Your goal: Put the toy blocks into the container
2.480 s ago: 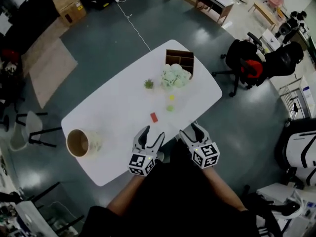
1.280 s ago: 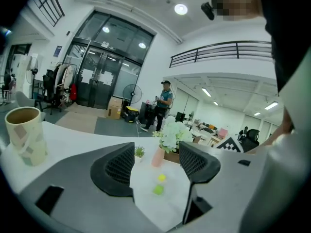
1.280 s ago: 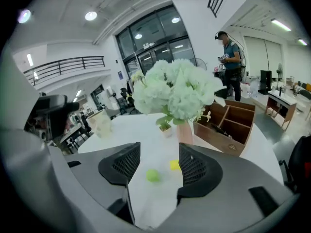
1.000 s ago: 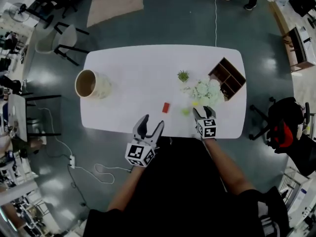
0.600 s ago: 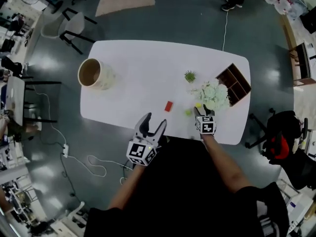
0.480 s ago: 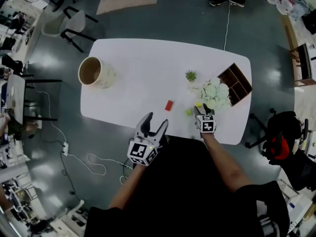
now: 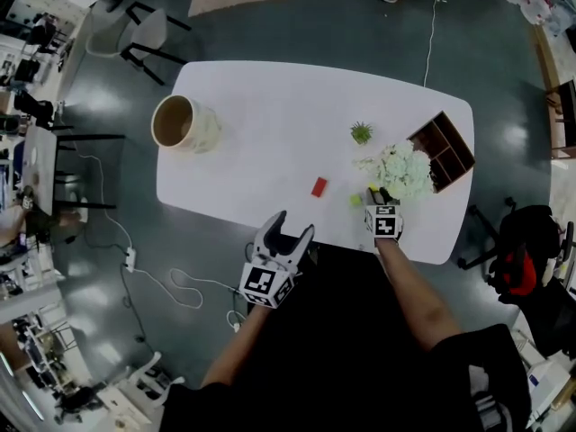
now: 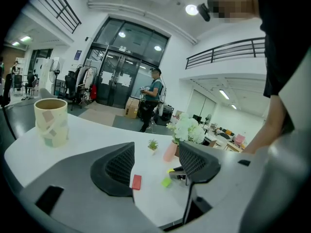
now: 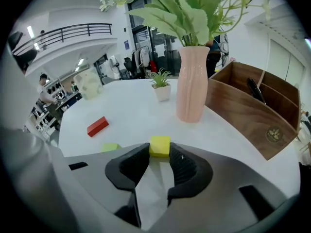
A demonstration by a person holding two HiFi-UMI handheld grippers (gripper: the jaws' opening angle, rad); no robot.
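White table (image 7: pixel 270 106), cup (image 7: pixel 184 122), flowers (image 7: pixel 405 171) in vase (image 9: pixel 192 84)

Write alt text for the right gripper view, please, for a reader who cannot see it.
The right gripper pinches a yellow block between its jaw tips over a white table. Behind stand a pink vase of greenery, a small potted plant and a wooden divided box; a red block and a green block lie at left.

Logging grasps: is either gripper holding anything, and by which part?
The right gripper pinches the yellow block by opposite sides, at its jaw tips. The left gripper is open, empty.
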